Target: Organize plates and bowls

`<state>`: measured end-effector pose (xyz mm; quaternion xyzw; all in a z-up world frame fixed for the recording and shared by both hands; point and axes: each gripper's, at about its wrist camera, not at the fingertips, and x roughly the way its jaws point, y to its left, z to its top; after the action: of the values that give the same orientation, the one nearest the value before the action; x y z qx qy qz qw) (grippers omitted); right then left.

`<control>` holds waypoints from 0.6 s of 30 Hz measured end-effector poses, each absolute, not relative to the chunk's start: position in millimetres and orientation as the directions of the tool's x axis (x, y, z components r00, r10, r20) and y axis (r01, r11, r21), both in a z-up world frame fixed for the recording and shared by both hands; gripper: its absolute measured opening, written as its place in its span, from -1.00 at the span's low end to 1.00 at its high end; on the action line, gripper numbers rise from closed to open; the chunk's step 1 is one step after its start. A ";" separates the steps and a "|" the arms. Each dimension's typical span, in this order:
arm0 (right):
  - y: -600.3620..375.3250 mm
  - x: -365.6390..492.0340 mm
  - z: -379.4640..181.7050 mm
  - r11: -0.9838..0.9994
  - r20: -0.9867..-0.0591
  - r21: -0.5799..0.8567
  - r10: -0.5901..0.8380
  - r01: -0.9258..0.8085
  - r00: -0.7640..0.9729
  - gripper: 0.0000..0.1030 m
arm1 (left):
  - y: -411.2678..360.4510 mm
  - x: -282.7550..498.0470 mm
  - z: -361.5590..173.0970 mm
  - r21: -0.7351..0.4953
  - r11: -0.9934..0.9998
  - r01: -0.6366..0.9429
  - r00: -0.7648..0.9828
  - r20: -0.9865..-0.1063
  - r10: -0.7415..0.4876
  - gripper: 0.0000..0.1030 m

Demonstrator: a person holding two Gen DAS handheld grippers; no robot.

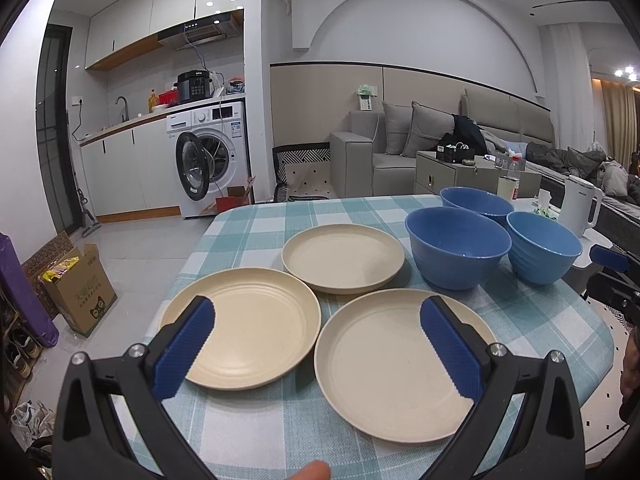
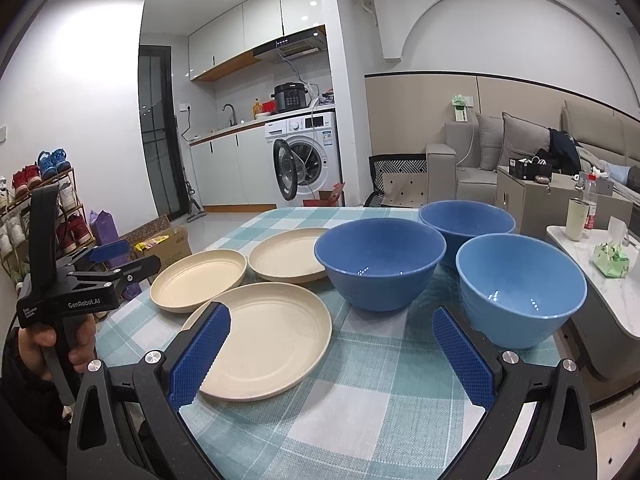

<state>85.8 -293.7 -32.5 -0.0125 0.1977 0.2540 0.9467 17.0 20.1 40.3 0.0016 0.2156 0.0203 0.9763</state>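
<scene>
Three cream plates lie on a teal checked tablecloth [image 1: 256, 236]: one at left [image 1: 248, 326], one farther back [image 1: 342, 258], one nearest [image 1: 400, 364]. Right of them stand three blue bowls [image 1: 458, 252], [image 1: 474, 204], [image 1: 544, 252]. My left gripper [image 1: 318, 308] hovers open over the two near plates, holding nothing. My right gripper [image 2: 330, 314] is open and empty above the cloth, between the nearest plate [image 2: 272, 340] and the closest bowl [image 2: 520, 288]. The right wrist view also shows the other plates [image 2: 198, 274], [image 2: 286, 254], the other bowls [image 2: 380, 260], [image 2: 466, 218], and a hand holding the left gripper [image 2: 142, 255] at the table's left edge.
A white kettle [image 1: 580, 206] stands on a low marble side table [image 2: 600, 280] right of the table, with a cup and bottle. A cardboard box [image 1: 80, 288] sits on the floor at left, near a shoe rack [image 2: 40, 208]. A sofa and a washing machine stand behind.
</scene>
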 end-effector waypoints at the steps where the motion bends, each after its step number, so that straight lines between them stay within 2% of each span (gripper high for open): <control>1: -293.5 86.7 -30.2 0.871 -0.378 0.073 0.475 -0.486 0.795 1.00 | 20.9 17.9 41.7 0.012 0.999 -0.041 0.907 -0.420 0.043 1.00; 18: -277.7 124.5 2.2 0.861 -0.423 0.056 0.479 -0.506 0.769 0.99 | 35.5 44.4 71.3 0.025 0.998 -0.051 0.917 -0.396 0.057 1.00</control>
<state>124.5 -277.7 2.2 -0.0307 0.2167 0.2621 0.9399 44.4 35.5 71.3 0.0071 0.2024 0.0275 0.9789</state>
